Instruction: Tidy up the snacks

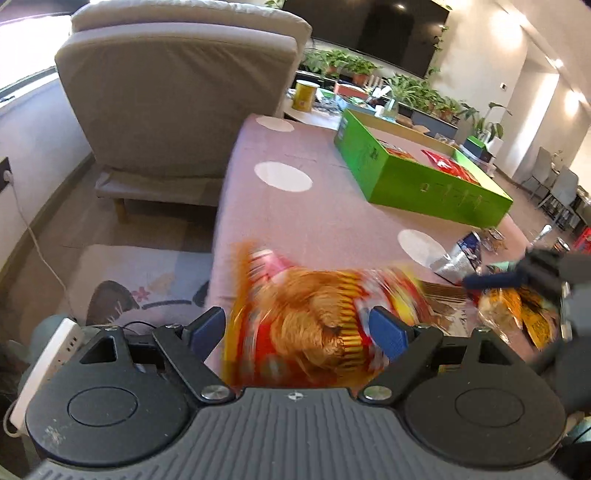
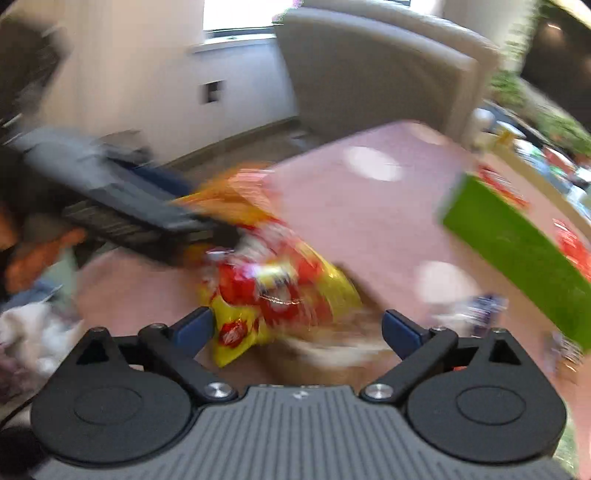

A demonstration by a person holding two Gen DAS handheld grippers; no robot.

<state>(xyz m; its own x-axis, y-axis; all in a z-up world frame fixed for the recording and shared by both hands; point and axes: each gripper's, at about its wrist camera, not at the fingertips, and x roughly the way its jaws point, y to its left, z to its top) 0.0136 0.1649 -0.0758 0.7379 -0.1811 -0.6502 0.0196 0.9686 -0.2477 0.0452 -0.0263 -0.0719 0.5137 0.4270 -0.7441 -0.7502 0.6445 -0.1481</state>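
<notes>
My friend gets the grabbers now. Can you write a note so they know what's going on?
Left gripper: jaws wide around the red and yellow snack bag; whether the pads pinch it is unclear.
Right gripper: open, holding nothing.
Green box on the pink table already has some red packets inside.
Left: the big bag and the loose packets near the table's edge.

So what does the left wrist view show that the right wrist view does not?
Only the left wrist view shows the yellow can, potted plants and rug. Only the right wrist view shows the window and the left gripper from outside. Both share the red-yellow snack bag, green box and pink cloth.
</notes>
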